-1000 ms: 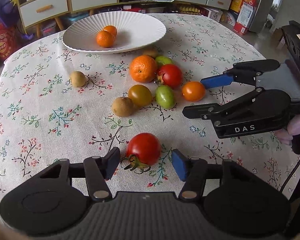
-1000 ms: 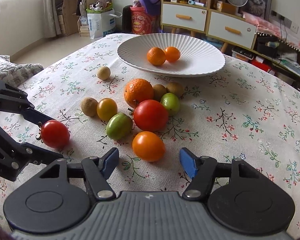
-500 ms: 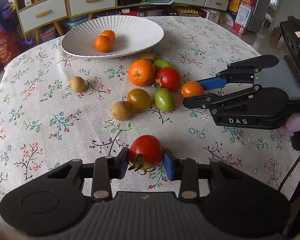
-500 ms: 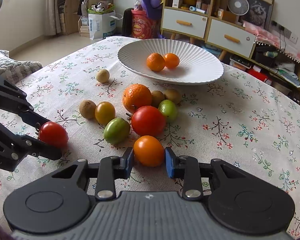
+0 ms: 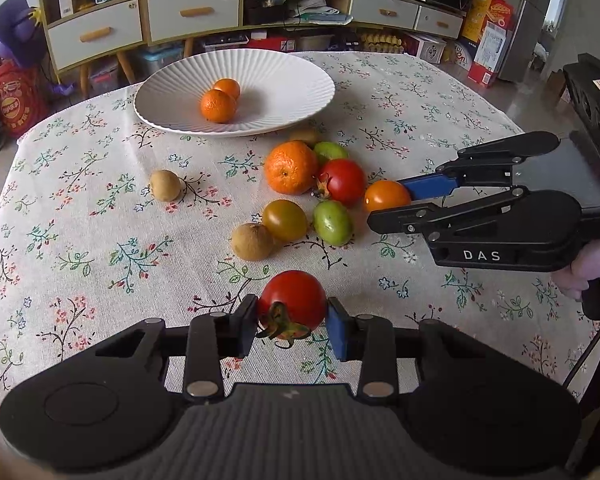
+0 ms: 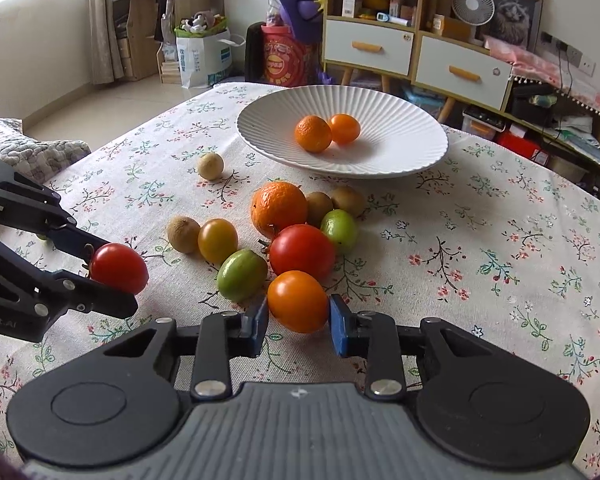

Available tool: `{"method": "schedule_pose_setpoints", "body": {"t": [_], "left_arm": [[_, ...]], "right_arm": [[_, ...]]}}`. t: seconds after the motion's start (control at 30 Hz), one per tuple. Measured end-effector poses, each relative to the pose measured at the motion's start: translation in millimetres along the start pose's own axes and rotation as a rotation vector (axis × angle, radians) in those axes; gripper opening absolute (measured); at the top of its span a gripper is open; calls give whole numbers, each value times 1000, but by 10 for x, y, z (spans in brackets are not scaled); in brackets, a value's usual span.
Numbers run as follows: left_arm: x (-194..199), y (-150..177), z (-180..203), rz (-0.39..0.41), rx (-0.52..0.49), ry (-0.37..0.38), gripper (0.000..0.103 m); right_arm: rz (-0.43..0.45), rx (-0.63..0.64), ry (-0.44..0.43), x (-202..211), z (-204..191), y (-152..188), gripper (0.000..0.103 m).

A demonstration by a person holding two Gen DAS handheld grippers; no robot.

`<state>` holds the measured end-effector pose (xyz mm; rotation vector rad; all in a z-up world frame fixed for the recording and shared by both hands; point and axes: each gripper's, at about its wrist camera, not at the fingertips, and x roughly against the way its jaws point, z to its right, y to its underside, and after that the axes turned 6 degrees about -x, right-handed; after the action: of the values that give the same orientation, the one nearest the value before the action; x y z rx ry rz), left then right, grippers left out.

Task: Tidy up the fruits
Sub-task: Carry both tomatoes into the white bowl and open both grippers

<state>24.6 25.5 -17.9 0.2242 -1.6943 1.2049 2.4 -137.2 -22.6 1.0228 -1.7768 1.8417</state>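
My left gripper (image 5: 292, 322) is shut on a red tomato (image 5: 293, 299) with a dry green stem, low on the flowered tablecloth. That tomato (image 6: 119, 267) also shows in the right wrist view, pinched between the left fingers (image 6: 112, 304). My right gripper (image 6: 299, 322) is shut on an orange tomato (image 6: 298, 301); from the left wrist view the same orange tomato (image 5: 387, 196) sits between the blue pads (image 5: 432, 185). A white ribbed plate (image 5: 300, 80) at the back holds two small oranges (image 5: 218, 106). A loose cluster of fruit lies between the plate and the grippers.
The cluster holds a big orange (image 5: 291, 167), a red tomato (image 5: 342, 181), green fruits (image 5: 333, 222), a yellow-green tomato (image 5: 285, 220) and brown kiwis (image 5: 252, 241). One kiwi (image 5: 165, 185) lies apart at the left. Cabinets and boxes stand behind the table.
Both grippers closed: the left jaws came in onto the red tomato, the right jaws onto the orange tomato. Neither hand shifted noticeably.
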Motion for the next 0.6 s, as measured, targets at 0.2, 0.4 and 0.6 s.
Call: {"method": "schedule_pose_setpoints", "body": {"t": [0.2, 0.4, 0.6], "left_arm": [[38, -43, -33, 19, 15, -6, 37], [63, -135, -82, 43, 43, -17, 37], [96, -300, -143, 88, 74, -35, 37]], "right_arm": [[10, -34, -19, 41, 22, -68, 29], [35, -50, -25, 88, 24, -167, 29], [68, -52, -28, 116, 26, -311, 29]]}}
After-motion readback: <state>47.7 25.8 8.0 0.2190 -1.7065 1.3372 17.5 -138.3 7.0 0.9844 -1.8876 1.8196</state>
